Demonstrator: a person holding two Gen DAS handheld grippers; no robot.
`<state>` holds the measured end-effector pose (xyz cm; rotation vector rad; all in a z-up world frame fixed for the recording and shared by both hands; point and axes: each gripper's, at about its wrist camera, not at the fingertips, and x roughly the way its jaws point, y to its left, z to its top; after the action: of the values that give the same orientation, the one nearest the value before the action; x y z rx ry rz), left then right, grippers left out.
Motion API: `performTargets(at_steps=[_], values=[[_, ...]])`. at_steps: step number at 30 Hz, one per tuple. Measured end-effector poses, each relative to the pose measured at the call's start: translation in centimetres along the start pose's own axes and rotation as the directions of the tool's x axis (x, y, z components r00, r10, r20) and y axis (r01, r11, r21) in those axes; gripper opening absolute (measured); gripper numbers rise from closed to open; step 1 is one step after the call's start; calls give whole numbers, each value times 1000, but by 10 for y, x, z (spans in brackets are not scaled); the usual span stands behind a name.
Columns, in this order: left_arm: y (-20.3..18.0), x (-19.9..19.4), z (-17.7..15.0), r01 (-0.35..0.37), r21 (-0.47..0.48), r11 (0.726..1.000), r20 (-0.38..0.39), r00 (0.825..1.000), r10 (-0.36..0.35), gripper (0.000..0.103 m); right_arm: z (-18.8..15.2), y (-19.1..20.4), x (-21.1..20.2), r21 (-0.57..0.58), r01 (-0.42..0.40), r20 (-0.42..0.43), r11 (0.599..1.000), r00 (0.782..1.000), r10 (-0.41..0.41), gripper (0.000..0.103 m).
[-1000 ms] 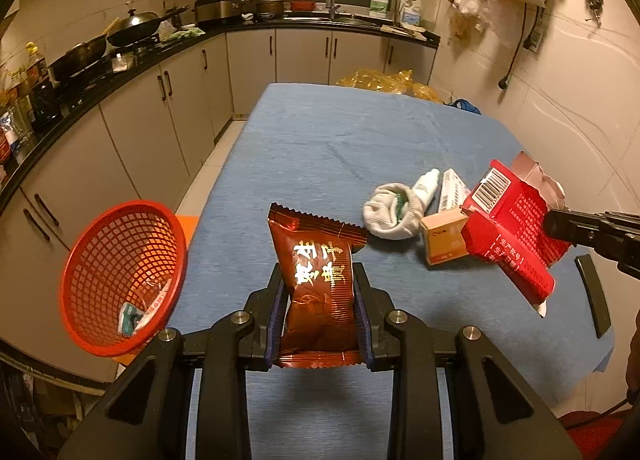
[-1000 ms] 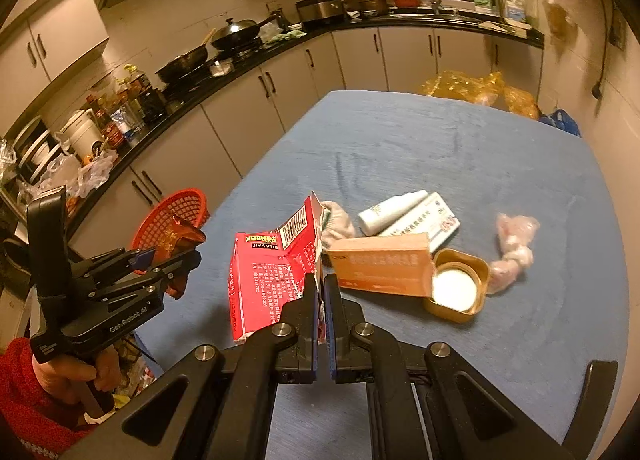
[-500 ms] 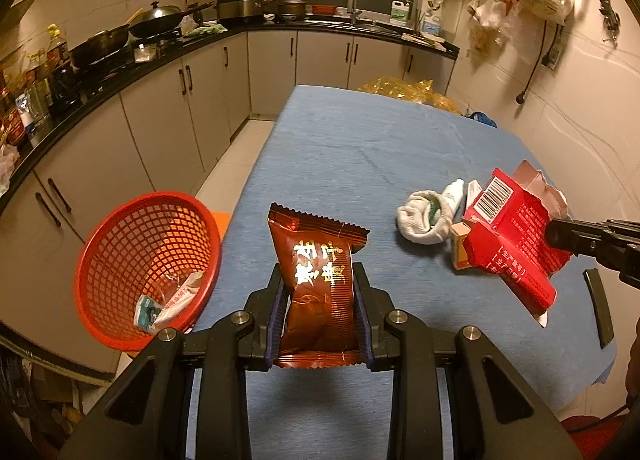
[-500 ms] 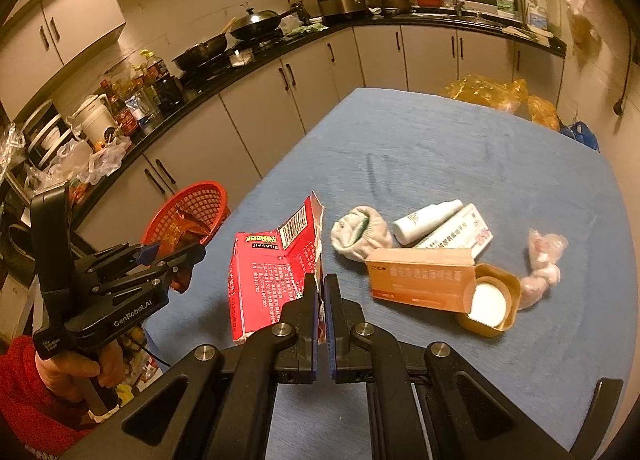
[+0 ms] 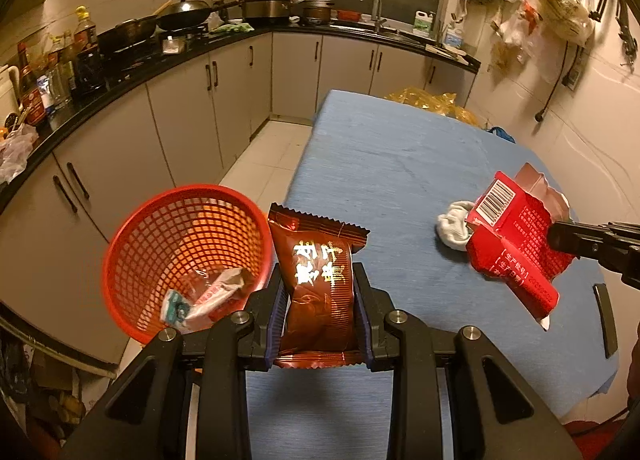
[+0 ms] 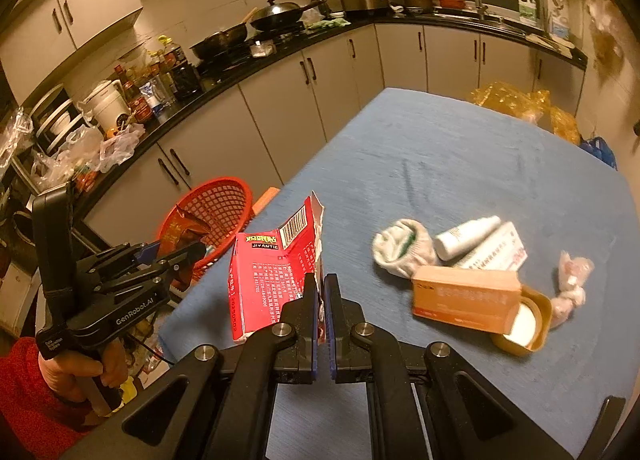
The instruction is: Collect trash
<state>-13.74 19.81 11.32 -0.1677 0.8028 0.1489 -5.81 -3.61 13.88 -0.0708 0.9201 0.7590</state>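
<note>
My left gripper (image 5: 320,284) is shut on a brown snack packet (image 5: 318,276), held upright at the table's left edge, just right of the red mesh basket (image 5: 132,244). The basket sits off the table and holds a few wrappers (image 5: 204,296). My right gripper (image 6: 321,284) is shut on the torn edge of a flattened red carton (image 6: 268,280), lifted above the blue table (image 6: 460,164). In the left wrist view that carton (image 5: 516,244) hangs at the right from the right gripper (image 5: 560,238). In the right wrist view the left gripper (image 6: 196,250) holds the packet in front of the basket (image 6: 224,208).
On the table lie a white sock (image 6: 400,250), a white bottle (image 6: 466,236), a white box (image 6: 496,254), an orange box (image 6: 464,296), a round tin (image 6: 524,324) and a pink wrapper (image 6: 572,284). Kitchen cabinets (image 5: 168,116) run along the left. A hand in a red sleeve (image 6: 76,372) holds the left gripper.
Both grippers have moved left toward the basket with their loads. The basket now looms larger and closer beside the packet, and the items on the table have slid right in view.
</note>
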Motion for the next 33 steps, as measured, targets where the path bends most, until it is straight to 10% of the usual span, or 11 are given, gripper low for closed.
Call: performTargets(at_steps=[33], values=[[151,29,8,-89,-151,984,-48,995,83,29,77,114,119,-140,-54,-74,989,996,44,4]])
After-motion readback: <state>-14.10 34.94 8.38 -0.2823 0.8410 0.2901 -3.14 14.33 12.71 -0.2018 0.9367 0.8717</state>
